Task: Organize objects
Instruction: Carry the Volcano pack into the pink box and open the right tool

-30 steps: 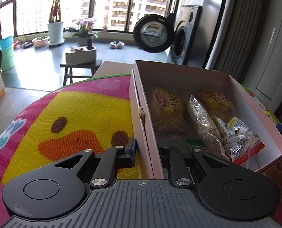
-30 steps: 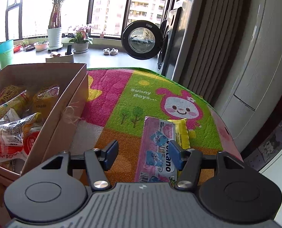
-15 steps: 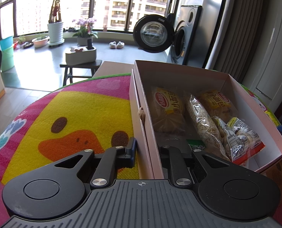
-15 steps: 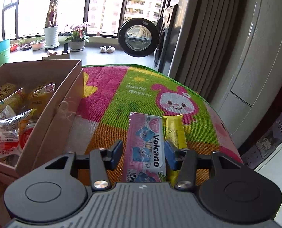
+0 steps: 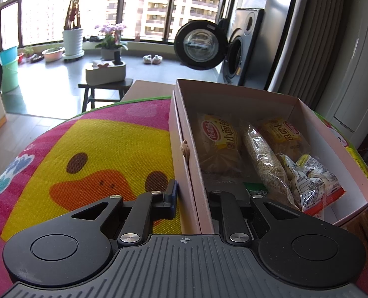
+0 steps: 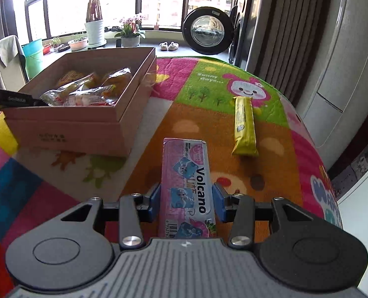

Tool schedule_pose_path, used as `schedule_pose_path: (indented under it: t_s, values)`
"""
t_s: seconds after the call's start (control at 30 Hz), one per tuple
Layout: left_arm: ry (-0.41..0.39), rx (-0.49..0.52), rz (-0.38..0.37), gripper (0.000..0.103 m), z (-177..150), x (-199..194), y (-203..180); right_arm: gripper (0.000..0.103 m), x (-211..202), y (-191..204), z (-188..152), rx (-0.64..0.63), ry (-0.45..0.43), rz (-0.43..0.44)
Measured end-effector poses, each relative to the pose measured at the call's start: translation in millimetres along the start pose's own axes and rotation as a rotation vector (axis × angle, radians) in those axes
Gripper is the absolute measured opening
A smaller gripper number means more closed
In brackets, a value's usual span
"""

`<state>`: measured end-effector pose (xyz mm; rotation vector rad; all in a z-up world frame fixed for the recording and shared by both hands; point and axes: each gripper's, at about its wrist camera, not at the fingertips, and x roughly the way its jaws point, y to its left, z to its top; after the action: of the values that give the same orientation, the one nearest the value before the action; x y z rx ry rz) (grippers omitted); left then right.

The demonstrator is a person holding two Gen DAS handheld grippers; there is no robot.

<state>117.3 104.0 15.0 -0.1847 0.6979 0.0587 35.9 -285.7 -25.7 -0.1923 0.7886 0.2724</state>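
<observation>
my right claw (image 6: 186, 202) is now pinching the pink volcano pack (image 6: 187, 191) between its blue pads, and the view is sitting higher than it was half a second ago, so i am judging the pack is lifted clear of the surface (image 6: 159, 114) rather than lying on it. a second ago the pack was loose between spread fingers; now the pads are pressing on both long edges and the pack is sticking straight forward. my left claw (image 5: 190, 196) is staying exactly as it was, clamped on the near left wall of the pink cardboard box (image 5: 333, 149), one finger outside, one inside, keeping it from sliding.

the box is sitting to the left of the pack in the right view, already holding several snack bags (image 5: 258, 154), with some free floor showing at the near end. that is where i am reckoning the pack is going next: swinging left over the wall and lowering in.

the yellow bar (image 6: 244, 126) is lying alone on the surface, beyond and right of the pack, apart from it now; it is still waiting its turn.
</observation>
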Motion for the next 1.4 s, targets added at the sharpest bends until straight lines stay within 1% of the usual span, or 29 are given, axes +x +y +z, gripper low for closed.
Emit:
schedule_pose_path:
  t_s: [0.13,0.2,0.27,0.3,0.37,0.43,0.5,0.53,0.57,0.67,0.73,0.83,0.93,1.03,1.1,1.17,1.27,1.33,1.4]
  values:
    - [0.000,0.001,0.000,0.017,-1,0,0,0.043,-17,7,-13,-0.006,0.033,0.013]
    - [-0.001,0.001,-0.001,0.017,-2,1,0,0.043,-27,12,-18,-0.014,0.052,0.042]
    - [-0.001,-0.001,-0.001,0.017,-2,1,1,0.044,-31,15,-19,-0.019,0.051,0.073]
    - [0.000,-0.002,0.000,0.017,-1,0,0,0.045,-32,16,-19,-0.019,0.045,0.074]
    - [0.000,-0.001,0.000,0.017,-1,0,0,0.050,-27,17,-18,-0.012,0.039,0.058]
    - [0.001,0.004,0.000,0.017,0,-1,0,0.050,-19,16,-15,0.000,0.046,0.064]
    - [0.002,0.005,0.000,0.017,0,-1,0,0.050,-9,14,-13,0.013,0.076,0.079]
    - [0.002,0.006,-0.001,0.017,0,-1,0,0.048,-8,14,-13,0.016,0.081,0.083]
    - [0.002,0.006,-0.001,0.017,0,-1,0,0.044,-9,16,-12,0.002,0.083,0.088]
    - [0.000,0.002,-0.005,0.018,0,-1,0,0.043,-19,22,-10,-0.025,0.088,0.147]
    - [-0.002,0.000,-0.006,0.018,-1,-2,1,0.043,-30,28,-5,-0.049,0.068,0.180]
    - [-0.002,-0.002,-0.010,0.018,0,-1,2,0.043,-50,32,19,-0.037,-0.011,0.256]
    - [-0.003,-0.003,-0.009,0.018,0,-2,2,0.043,-65,35,57,-0.012,-0.126,0.323]
    - [-0.004,-0.005,-0.010,0.018,0,-2,2,0.043,-62,37,96,0.049,-0.221,0.367]
    - [-0.004,-0.007,-0.011,0.018,0,-3,2,0.043,-50,41,117,0.098,-0.264,0.360]
    - [-0.004,-0.006,-0.011,0.018,0,-3,3,0.043,-28,45,135,0.156,-0.254,0.380]
    - [-0.004,-0.003,-0.011,0.018,-1,-3,3,0.043,10,58,152,0.200,-0.189,0.397]
    - [-0.004,-0.003,-0.012,0.018,-1,-3,3,0.043,32,66,156,0.196,-0.155,0.373]
    - [-0.003,-0.005,-0.013,0.018,-1,-3,3,0.043,53,71,158,0.209,-0.121,0.328]
